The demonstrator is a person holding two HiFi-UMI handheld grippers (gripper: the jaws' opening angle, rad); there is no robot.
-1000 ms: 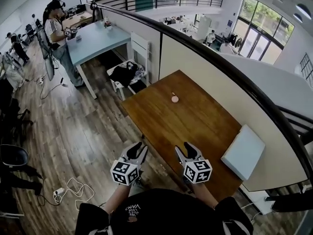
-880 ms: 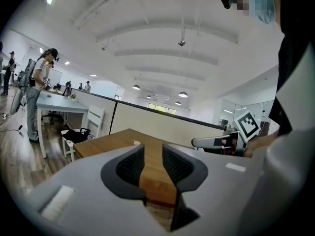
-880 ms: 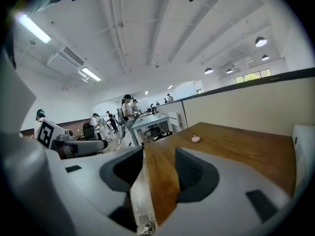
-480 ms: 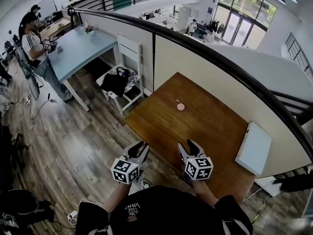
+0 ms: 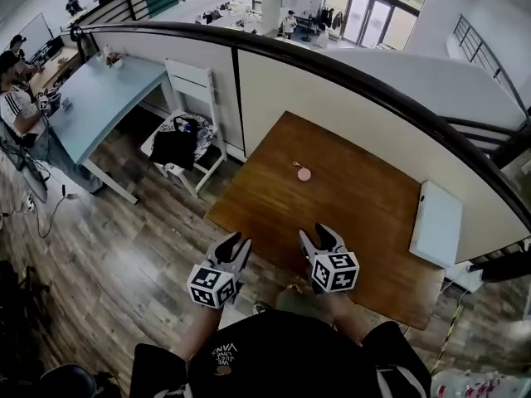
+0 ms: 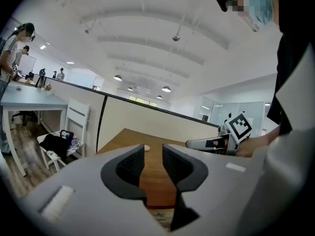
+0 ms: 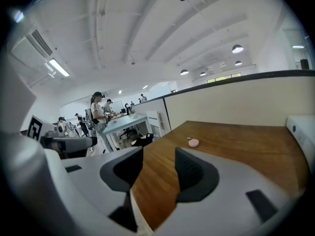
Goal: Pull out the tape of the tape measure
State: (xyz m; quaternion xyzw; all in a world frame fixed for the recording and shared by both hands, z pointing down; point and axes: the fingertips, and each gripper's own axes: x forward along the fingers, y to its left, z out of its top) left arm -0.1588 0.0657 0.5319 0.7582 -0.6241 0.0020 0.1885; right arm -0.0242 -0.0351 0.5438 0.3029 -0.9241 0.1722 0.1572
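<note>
Both tools were released and empty. The left gripper (image 5: 235, 243) had its jaws parted with only tabletop showing through the gap (image 6: 152, 152). The right gripper (image 5: 320, 235) had its jaws parted a bit wider, again with nothing between them (image 7: 159, 157).

In the head view both hung at the 6 o'clock edge of the brown wooden table (image 5: 348, 222). The left one was at the table edge, mostly over the plank floor (image 5: 124, 247), and the right one was over the tabletop.

The small round pink tape measure (image 5: 304, 173) lay flat on the table near its middle, at about 12 o'clock from the right gripper and well apart from both. It had a short loop on its 10 o'clock side. The same item showed beyond the jaws in the right gripper view (image 7: 193, 142) and as a small speck in the left gripper view (image 6: 146, 147). No tape was visibly out.

A white flat rectangular slab (image 5: 437, 222) sat at the table's 3 o'clock edge. A white chair holding a dark bag (image 5: 187, 135) stood off the 10 o'clock corner, with a pale blue table (image 5: 95, 98) beyond it.
</note>
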